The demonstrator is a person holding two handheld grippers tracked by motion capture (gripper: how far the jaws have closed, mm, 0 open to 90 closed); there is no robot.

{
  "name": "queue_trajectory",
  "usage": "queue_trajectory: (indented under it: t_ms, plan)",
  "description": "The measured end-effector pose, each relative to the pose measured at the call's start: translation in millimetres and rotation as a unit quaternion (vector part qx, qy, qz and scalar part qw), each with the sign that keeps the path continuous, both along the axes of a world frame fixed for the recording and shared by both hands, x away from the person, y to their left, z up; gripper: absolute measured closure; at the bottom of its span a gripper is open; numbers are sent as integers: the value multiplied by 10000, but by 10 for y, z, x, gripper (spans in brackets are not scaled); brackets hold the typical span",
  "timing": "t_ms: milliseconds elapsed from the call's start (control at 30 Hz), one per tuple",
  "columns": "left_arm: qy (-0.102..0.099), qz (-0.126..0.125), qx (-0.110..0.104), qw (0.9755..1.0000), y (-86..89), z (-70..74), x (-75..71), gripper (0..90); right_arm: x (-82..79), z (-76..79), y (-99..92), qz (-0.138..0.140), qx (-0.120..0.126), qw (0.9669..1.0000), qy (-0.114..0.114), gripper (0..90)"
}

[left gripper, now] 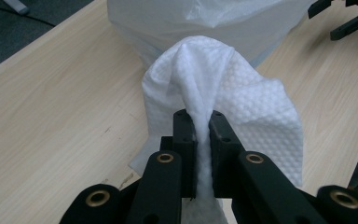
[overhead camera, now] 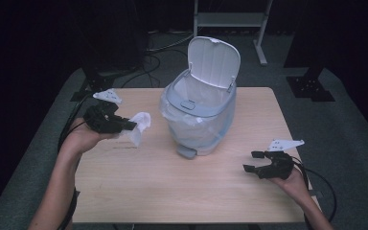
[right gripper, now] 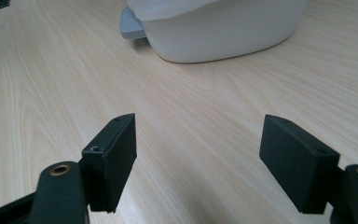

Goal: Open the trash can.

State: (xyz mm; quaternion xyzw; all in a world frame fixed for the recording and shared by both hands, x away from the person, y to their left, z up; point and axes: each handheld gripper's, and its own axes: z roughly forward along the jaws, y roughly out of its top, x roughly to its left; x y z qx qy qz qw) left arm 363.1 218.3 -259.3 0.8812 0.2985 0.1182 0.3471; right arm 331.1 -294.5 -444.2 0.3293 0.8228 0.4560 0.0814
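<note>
A white dimpled paper towel (overhead camera: 139, 125) hangs from my left gripper (overhead camera: 133, 125), which is shut on it above the left part of the table. In the left gripper view the towel (left gripper: 214, 88) is pinched between the two black pads (left gripper: 185, 140) and drapes over them. A small white bin (overhead camera: 199, 112) lined with a clear bag stands mid-table, its lid (overhead camera: 214, 61) tipped up and open. The bin lies to the right of the held towel. My right gripper (overhead camera: 252, 161) rests low at the front right, jaws wide apart with nothing between them (right gripper: 198, 158).
The bin's grey foot pedal (overhead camera: 187, 152) sticks out toward the front; it shows too in the right gripper view (right gripper: 131, 23). The light wooden table (overhead camera: 163, 187) has bare surface in front of the bin. Cables and a metal frame (overhead camera: 230, 19) lie on the dark floor behind.
</note>
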Motion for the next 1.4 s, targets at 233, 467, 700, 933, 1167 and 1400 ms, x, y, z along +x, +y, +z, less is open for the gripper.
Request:
queue_trajectory:
  t_ms: [233,467,700,933,1167,1400]
  plan:
    - [12,-17,-23,10000,-43,68,35,837,24,29,0,-3,23,10000,-41,261]
    - [-16,-69,22,10000,-149,147,35,837,30,12,12,23,-35,10000,-28,261]
    - [-82,-85,75,9999,-226,326,62,837,32,-1,41,79,-66,9999,2,261]
    - [-114,-113,85,9998,-254,448,74,837,42,-12,57,100,-69,9999,25,261]
    - [-105,-81,91,9999,-248,523,97,837,54,-18,72,110,-77,9999,53,261]
    - [-85,-43,91,9999,-231,595,138,837,80,-31,77,103,-48,9999,96,261]
